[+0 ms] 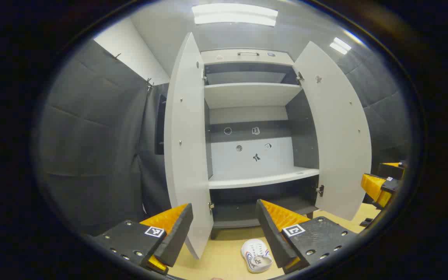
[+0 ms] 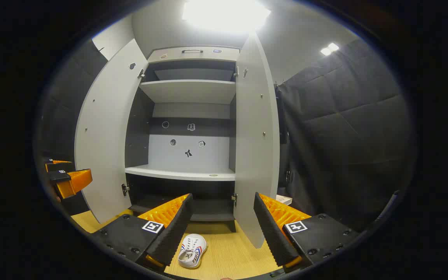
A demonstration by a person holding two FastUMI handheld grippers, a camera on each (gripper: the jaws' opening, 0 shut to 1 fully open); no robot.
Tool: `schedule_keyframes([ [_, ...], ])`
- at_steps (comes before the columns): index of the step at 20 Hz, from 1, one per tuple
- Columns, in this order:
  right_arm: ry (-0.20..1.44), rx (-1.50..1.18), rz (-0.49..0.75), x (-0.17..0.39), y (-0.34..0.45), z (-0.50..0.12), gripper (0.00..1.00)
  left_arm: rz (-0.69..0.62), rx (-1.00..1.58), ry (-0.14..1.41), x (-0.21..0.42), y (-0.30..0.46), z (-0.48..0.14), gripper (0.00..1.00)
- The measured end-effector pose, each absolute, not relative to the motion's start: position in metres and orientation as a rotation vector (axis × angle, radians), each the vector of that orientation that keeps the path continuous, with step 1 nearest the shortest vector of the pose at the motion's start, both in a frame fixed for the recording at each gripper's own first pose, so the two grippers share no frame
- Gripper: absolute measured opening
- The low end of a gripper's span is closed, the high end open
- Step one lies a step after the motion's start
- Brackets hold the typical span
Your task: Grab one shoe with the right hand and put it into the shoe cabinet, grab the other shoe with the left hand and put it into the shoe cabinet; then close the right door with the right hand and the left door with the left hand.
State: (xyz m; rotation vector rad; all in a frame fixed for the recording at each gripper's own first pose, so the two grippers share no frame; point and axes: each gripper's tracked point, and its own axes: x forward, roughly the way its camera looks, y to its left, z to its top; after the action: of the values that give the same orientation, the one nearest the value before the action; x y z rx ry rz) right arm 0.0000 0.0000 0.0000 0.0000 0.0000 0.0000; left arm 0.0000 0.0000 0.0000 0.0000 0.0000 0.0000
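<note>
In the left gripper view, the shoe cabinet (image 1: 253, 128) is seen straight ahead with both doors swung wide, the left door (image 1: 187, 147) and the right door (image 1: 335, 132) standing out toward the camera. Pale shelves are seen inside, the middle shelf (image 1: 263, 179) bare. The left gripper (image 1: 224, 229) is held low in front of the cabinet, its jaws spread well apart with nothing between them. A white shoe (image 1: 256, 255) is spotted on the wooden floor (image 1: 224, 252) (just beside the inner edge of one finger, though not touched). At the far edge, the right gripper (image 1: 383, 182) is glimpsed beside the right door; whether its jaws are apart cannot be told from here.

Over to the right gripper view: the same cabinet (image 2: 189, 116) is faced, doors open. The right gripper (image 2: 222, 225) is held with jaws wide apart, empty. The white shoe (image 2: 193, 245) is lying on the floor (image 2: 228, 252) in front of the cabinet, near the finger on the picture's left. The left gripper (image 2: 66, 177) is caught at the far edge.
</note>
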Motion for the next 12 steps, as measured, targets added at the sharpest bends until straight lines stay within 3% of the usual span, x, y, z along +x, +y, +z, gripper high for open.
schedule_keyframes([
  [12, -0.009, -0.010, -0.006, 0.0044, 0.0005, 0.0036, 0.98, 0.008, 0.000, 0.006, 0.0007, 0.0024, -0.0028, 0.94],
])
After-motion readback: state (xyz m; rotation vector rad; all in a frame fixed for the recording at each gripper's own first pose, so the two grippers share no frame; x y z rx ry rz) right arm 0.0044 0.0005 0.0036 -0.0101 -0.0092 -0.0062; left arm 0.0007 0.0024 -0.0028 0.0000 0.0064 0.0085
